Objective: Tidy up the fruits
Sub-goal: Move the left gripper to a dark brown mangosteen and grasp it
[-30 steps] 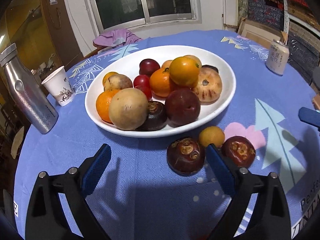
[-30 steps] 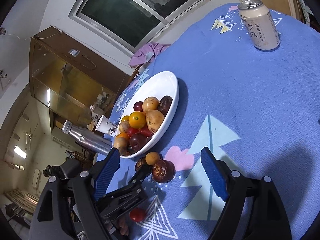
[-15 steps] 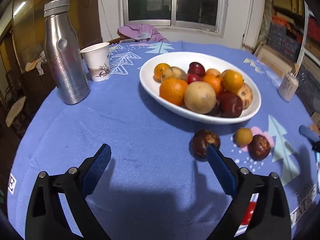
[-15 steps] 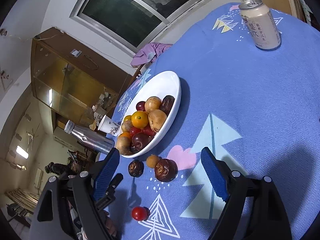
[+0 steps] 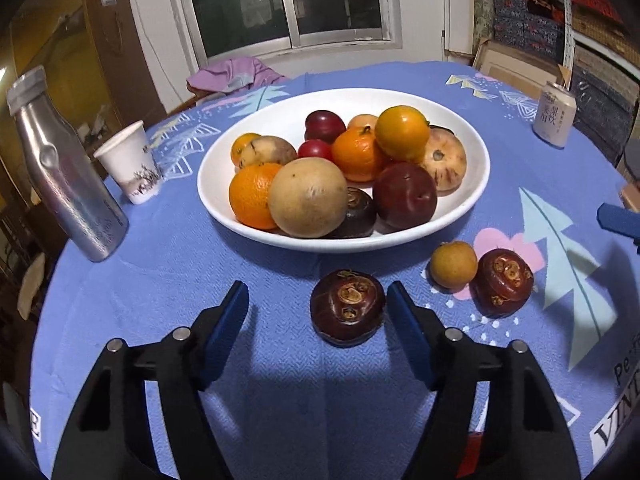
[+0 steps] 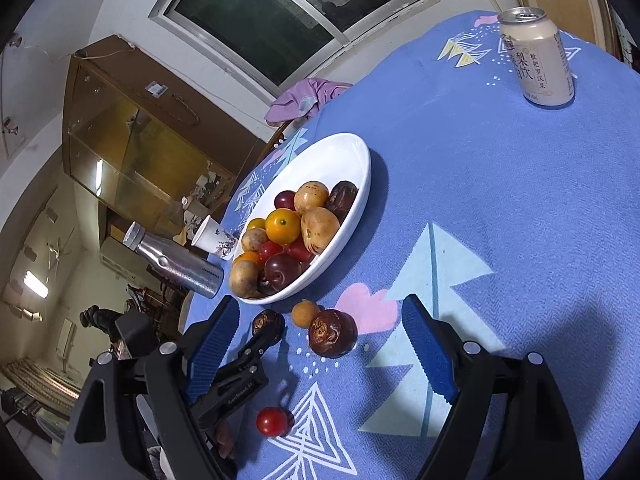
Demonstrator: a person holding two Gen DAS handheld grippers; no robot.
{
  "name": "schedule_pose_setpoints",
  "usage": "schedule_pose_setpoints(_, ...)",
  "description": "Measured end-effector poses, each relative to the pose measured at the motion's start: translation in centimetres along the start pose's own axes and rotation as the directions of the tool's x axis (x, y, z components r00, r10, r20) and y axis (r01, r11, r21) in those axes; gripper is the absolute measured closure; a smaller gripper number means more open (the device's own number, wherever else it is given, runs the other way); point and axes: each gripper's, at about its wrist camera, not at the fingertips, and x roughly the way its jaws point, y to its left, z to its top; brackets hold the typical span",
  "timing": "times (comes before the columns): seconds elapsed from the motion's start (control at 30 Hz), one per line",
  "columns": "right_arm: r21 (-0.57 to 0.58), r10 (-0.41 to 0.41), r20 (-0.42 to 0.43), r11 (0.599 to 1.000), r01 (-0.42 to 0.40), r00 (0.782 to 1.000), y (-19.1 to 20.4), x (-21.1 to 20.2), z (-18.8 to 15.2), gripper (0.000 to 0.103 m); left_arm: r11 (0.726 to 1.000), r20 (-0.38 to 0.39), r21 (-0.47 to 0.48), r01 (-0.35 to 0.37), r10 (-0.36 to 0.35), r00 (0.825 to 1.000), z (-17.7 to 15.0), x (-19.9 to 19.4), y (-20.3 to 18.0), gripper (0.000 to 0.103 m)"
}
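A white bowl (image 5: pixel 472 184) heaped with oranges, plums and brown fruits sits mid-table. In front of it lie a dark mangosteen (image 5: pixel 347 307), a small yellow-brown fruit (image 5: pixel 453 265) and a second mangosteen (image 5: pixel 503 282). My left gripper (image 5: pixel 316 296) is closing around the nearer mangosteen: the right pad is almost on it, the left pad still apart. In the right wrist view my right gripper (image 6: pixel 320 308) hangs open above the second mangosteen (image 6: pixel 332 333) and the small fruit (image 6: pixel 304 313). A red cherry tomato (image 6: pixel 273 421) lies nearer the table edge.
A steel bottle (image 5: pixel 68 176) and a paper cup (image 5: pixel 130 164) stand left of the bowl. A drink can (image 5: pixel 556 120) stands at the far right. A pink cloth (image 5: pixel 236 76) lies at the far table edge. The blue patterned tablecloth (image 6: pixel 520 200) covers the round table.
My left gripper swung back toward the loose fruit, and its jaws narrowed with the near mangosteen now between them. The right gripper barely shifted.
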Motion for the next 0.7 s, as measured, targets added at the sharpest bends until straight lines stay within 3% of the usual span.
schedule_pose_setpoints(0.2, -0.038, -0.025, -0.014, 0.999, 0.024, 1.000, 0.6, 0.5, -0.3, 0.019, 0.991, -0.046, -0.027, 0.129, -0.130, 0.990, 0.1, 1.2, 0.2, 0.060)
schedule_pose_setpoints(0.4, -0.047, -0.037, -0.027, 0.998, 0.036, 0.999, 0.5, 0.8, -0.4, 0.019, 0.985, -0.044, -0.060, 0.163, -0.166, 0.985, -0.2, 1.1, 0.8, 0.064)
schedule_pose_setpoints(0.57, -0.073, -0.067, -0.080, 0.995, 0.061, 0.995, 0.7, 2.1, -0.9, 0.019, 0.992, 0.001, -0.084, 0.094, -0.094, 0.996, -1.1, -1.3, 2.3, 0.064)
schedule_pose_setpoints(0.7, -0.168, -0.108, -0.111, 0.982, 0.088, 0.988, 1.9, 3.4, -1.9, 0.019, 0.979, 0.043, -0.172, 0.107, -0.101, 0.994, -1.3, -2.8, 4.2, 0.064)
